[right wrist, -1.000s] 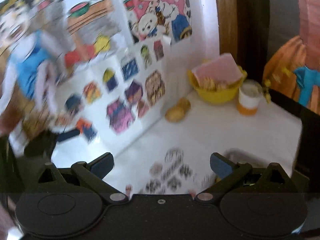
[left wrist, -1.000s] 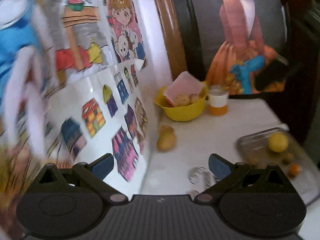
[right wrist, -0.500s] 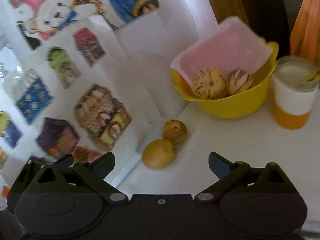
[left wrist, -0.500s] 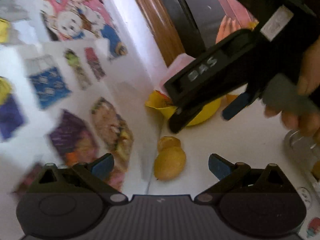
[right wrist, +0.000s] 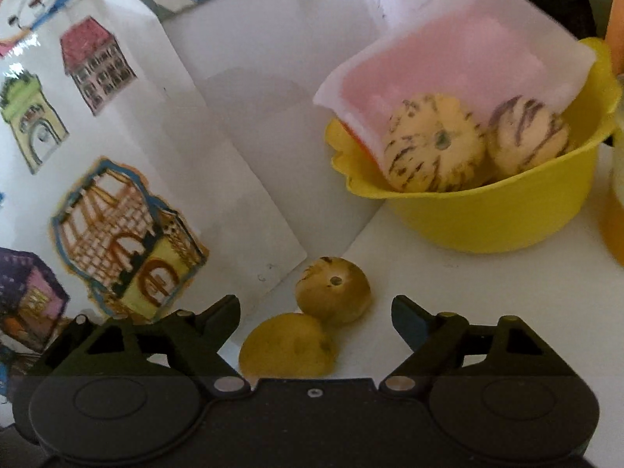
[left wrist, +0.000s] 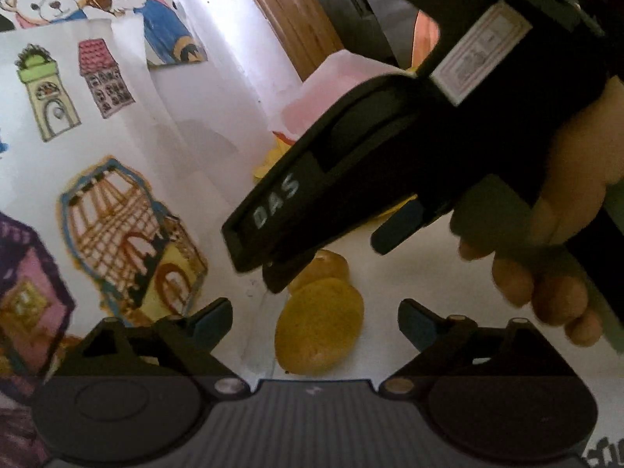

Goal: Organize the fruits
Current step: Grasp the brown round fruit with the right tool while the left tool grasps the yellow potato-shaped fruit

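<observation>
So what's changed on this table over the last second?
Both claws, left claw and right claw, moved in close to the two yellow fruits by the wall, both open and holding nothing. The fruits, yellow bowl and striped fruits stayed put.

Setting: a home interior, likely a family room or a child's corner. Indicated by: a wall (right wrist: 241, 89) covered with hand-coloured drawings of houses (right wrist: 124, 234) and a cartoon teddy bear (left wrist: 50, 4); a wooden door frame (left wrist: 288, 11); a white tabletop (right wrist: 487, 304) on which a yellow plastic bowl (right wrist: 507, 214) of striped fruit (right wrist: 433, 144) is set; loose yellow fruit (right wrist: 288, 347) is laid beside it.
</observation>
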{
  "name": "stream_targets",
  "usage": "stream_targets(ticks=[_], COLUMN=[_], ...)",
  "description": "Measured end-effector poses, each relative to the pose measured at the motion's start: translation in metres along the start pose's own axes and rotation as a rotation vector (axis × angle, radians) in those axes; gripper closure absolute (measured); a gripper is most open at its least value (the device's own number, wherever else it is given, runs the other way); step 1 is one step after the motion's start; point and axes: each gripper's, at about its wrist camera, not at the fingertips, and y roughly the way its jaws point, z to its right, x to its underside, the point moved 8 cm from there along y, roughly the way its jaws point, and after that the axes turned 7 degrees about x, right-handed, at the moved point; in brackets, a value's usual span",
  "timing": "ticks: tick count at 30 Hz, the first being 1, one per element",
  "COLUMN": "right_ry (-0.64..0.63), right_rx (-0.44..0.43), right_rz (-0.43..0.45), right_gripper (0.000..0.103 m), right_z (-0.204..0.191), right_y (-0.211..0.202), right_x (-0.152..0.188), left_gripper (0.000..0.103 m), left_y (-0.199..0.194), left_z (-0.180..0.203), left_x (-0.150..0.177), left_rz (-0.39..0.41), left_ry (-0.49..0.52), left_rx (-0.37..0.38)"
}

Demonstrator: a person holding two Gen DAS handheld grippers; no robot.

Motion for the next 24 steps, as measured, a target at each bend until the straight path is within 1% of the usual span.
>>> stream_targets(ticks=[4,6,10,12,14,16,17,21,23,24], right_ry=[-0.005,-0.004,0.001,0.011,0.004,-0.001,0.002,0.005,0.012,0.006], right_rx=[0.019,0.011,0.006,-0.001,0.0,0.001,0.0,0.002,0.005,0.006], right_rz=[-0.018,-0.027,-0.029,-0.033,-0.026,-0.021,-0.019,-0.012,-0.013,-0.016], right_gripper=[0.024,0.025,0.027,0.028,0.031,0.037,0.038,0.044,0.05,0.051], right_z=[0.001,0.002,0.005,0.008,0.006,0.004,0.004,0.002,-0.002,-0.004], right_y=[0.015,0.021,0.029,0.032,0.038,0.045,0.048,0.055,0.06,0.06], right_x=[0.002,0.002,0.002,0.002,0.002,0.003,0.002,0.004,0.005,0.006], left_gripper=[0.015,0.018,0.02,0.023,0.027,0.032,0.037,0.039,0.04,0.04], left_y=[0.012,0.019,0.027,0.029,0.033,0.035,0.037,0.039,0.037,0.036], left_z=[0.001,-0.003,-0.006,-0.005,-0.006,-0.007,-0.007,-0.007,-0.007,-0.007], left_x=[0.005,0.004,0.006,0.006,0.007,0.008,0.008,0.011,0.011,0.012], left_rz=[-0.026,-0.036,-0.044,-0.046,-0.049,-0.057,-0.062,-0.06,-0.06,-0.06], left_ry=[0.002,-0.004,-0.019,-0.018,-0.025,-0.041,-0.049,-0.077,-0.083,-0.092], left_rx=[0.022,0.031,0.033,0.033,0.029,0.037,0.042,0.053,0.056,0.06])
